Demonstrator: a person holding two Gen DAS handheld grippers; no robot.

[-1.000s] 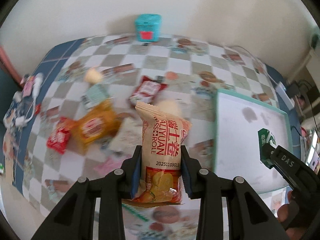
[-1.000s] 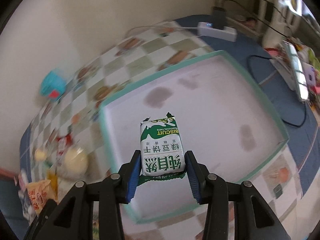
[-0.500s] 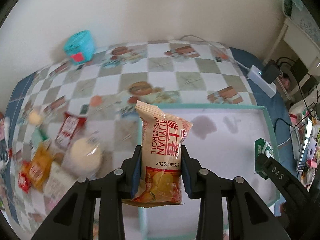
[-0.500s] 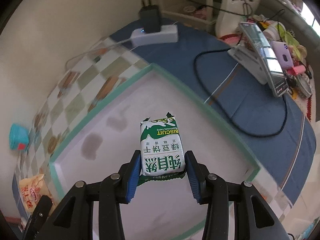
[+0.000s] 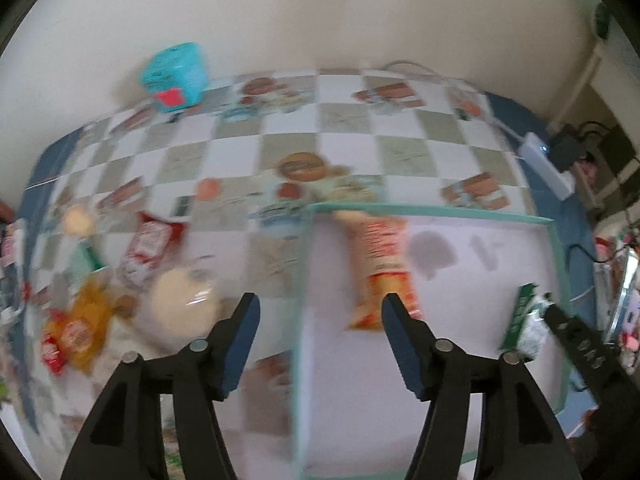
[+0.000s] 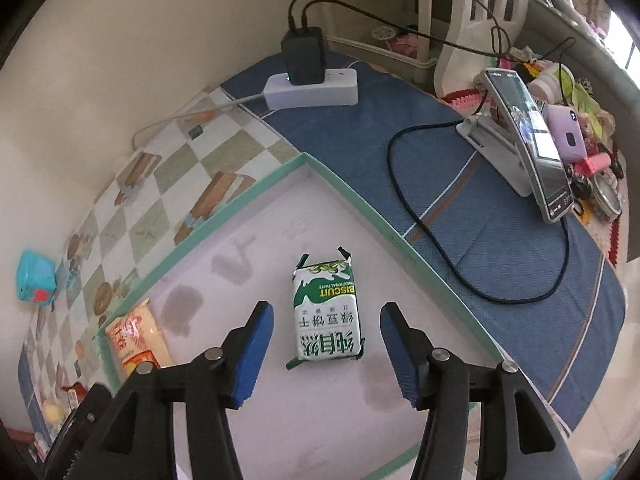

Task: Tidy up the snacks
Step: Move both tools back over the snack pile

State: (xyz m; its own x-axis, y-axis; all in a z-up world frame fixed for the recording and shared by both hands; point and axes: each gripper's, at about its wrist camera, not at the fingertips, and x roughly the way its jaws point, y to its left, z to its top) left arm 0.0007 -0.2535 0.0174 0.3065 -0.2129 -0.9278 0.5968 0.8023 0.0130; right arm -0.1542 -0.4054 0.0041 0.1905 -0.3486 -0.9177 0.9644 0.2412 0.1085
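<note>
A heap of loose snacks (image 5: 120,292) is lying toward the worktop's left edge, blurred in the left wrist view: red and orange packets and a pale round bun in clear wrap. A turquoise box (image 5: 175,77) is standing at the back edge against the wall. The checkered worktop (image 5: 340,128) is carrying a shallow white tray (image 5: 436,213) with a green rim on its right half. The left tongs (image 5: 318,328) are hanging over the tray's left rim, their jaws opening with nothing between the blue pads; the orange egg roll packet (image 5: 378,268) is lying flat in the tray's back left corner, just clear of the right pad. In the right wrist view the right tongs (image 6: 326,338) are also opening, pointing steeply down over the tray (image 6: 248,196); the green biscuit packet (image 6: 328,312) is lying flat on the tray floor between the pads, touching neither, nearer the tray's right rim. The egg roll packet (image 6: 138,338) is showing at the left there. Beyond the tray, on the blue cloth toward the worktop's right edge, a white power strip (image 6: 312,90) with a black charger is sitting near the back, and a phone on a stand (image 6: 528,148) is leaning farther right.
</note>
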